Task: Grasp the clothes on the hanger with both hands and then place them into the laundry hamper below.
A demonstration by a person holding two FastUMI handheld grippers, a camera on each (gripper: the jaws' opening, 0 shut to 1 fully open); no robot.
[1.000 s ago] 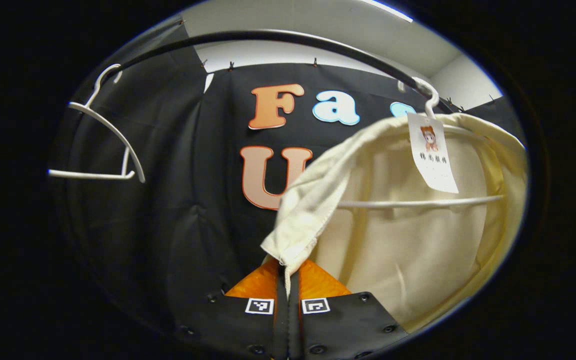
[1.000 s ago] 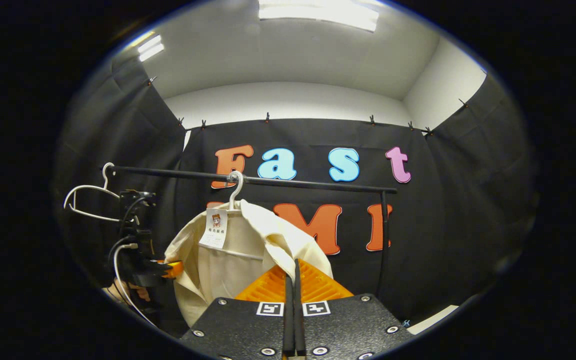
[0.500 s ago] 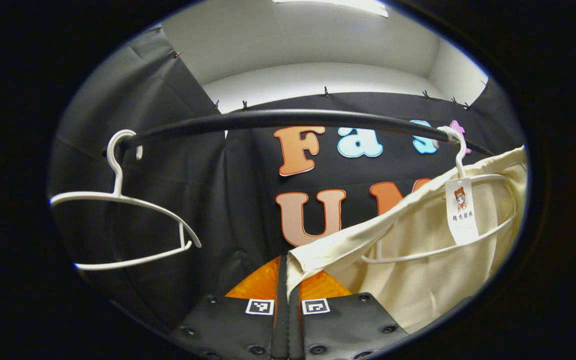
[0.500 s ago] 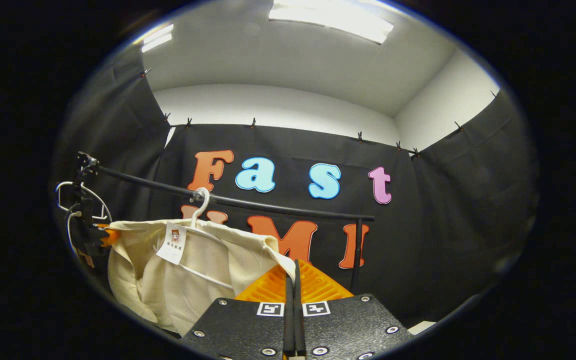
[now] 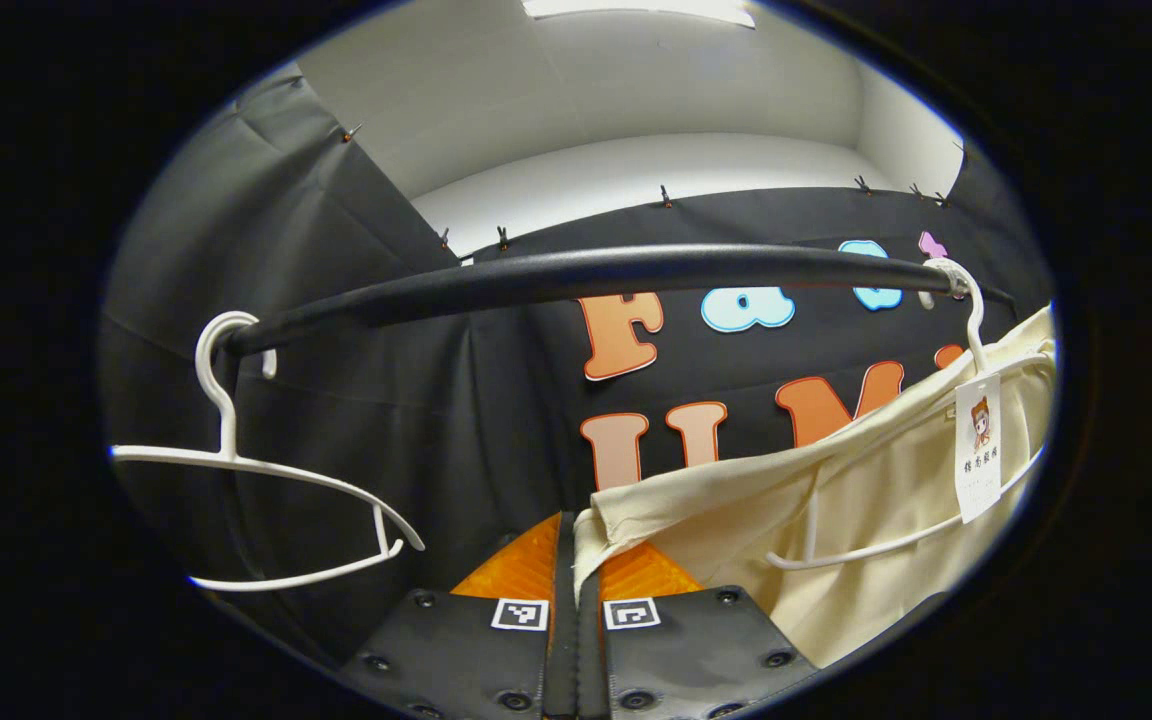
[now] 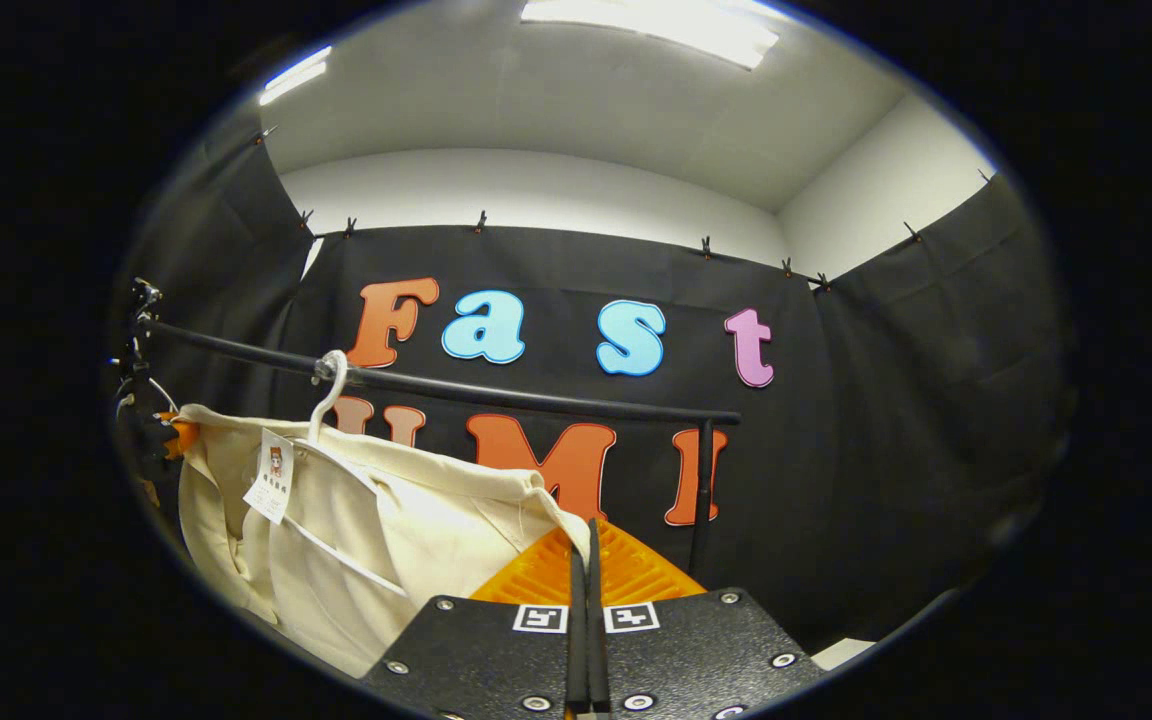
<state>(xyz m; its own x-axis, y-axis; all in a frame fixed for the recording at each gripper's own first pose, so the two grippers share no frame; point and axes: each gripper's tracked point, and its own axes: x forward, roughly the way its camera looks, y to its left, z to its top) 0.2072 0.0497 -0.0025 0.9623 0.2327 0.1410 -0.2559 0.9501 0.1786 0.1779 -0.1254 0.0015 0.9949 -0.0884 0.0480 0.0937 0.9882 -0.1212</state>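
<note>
A cream garment (image 5: 836,500) hangs stretched beneath a black clothes rail (image 5: 616,272), pulled out sideways between two tools while a white hanger (image 5: 896,540) remains threaded inside it. The left hand-held gripper (image 5: 576,535) is clenched on one edge of the cloth — the hem emerges from between its closed fingers and runs toward the hanger's hook (image 5: 966,300), which sits on the rail. A white paper tag (image 5: 978,448) dangles from the hanger's neck. To the left on the same rail hangs a second, bare white hanger (image 5: 266,490).

In the right gripper view, the right hand-held gripper (image 6: 586,545) is likewise closed on the opposite edge of the garment (image 6: 376,530), the fabric pinched where its fingers meet. The rail (image 6: 496,392) crosses behind, carried at its far end by a black upright post (image 6: 702,490). The other hand-held gripper (image 6: 171,435) appears at the garment's far corner — its fingers are too small to judge there.
</note>
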